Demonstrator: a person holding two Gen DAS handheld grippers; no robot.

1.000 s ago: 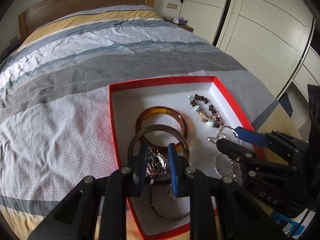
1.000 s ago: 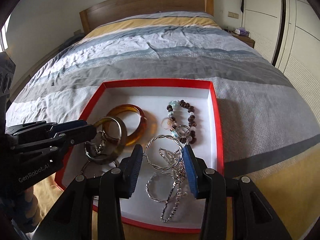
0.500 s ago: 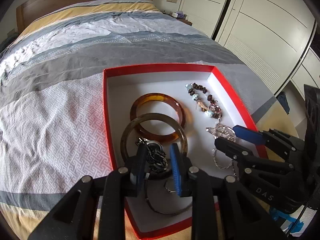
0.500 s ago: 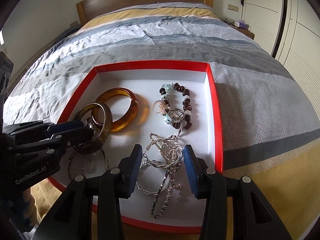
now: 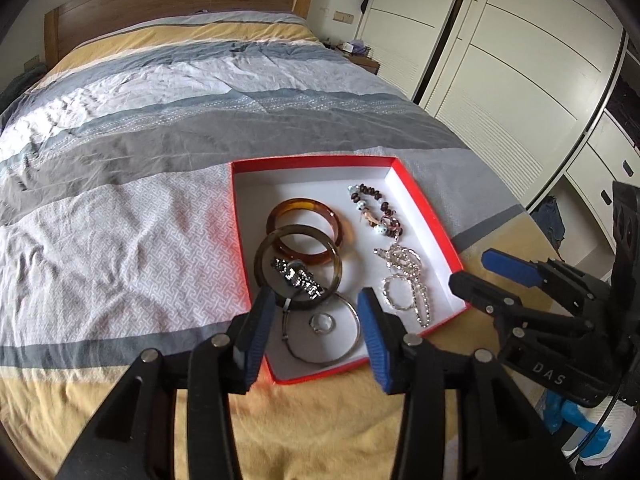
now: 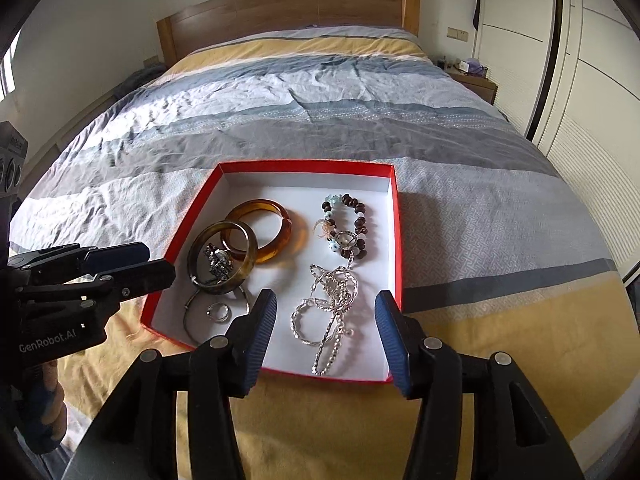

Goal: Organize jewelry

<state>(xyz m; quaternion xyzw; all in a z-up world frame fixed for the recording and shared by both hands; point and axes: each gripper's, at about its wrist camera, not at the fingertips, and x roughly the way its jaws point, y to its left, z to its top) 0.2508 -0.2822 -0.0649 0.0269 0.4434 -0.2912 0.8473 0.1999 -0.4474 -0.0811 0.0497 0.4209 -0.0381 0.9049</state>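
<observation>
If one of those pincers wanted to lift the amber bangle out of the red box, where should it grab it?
Probably the far arc of the amber bangle, coming straight down from above with one finger inside the hoop and one outside. It lies flat, and that arc is bare; its near arc is overlapped by the darker bangle, so gripping there would likely disturb both.

Striped bed (image 6: 320,128), red jewelry box (image 6: 398,240) lying on it

Both grippers (image 5: 316,336) (image 6: 326,334) withdrawn, fingers apart.
</observation>
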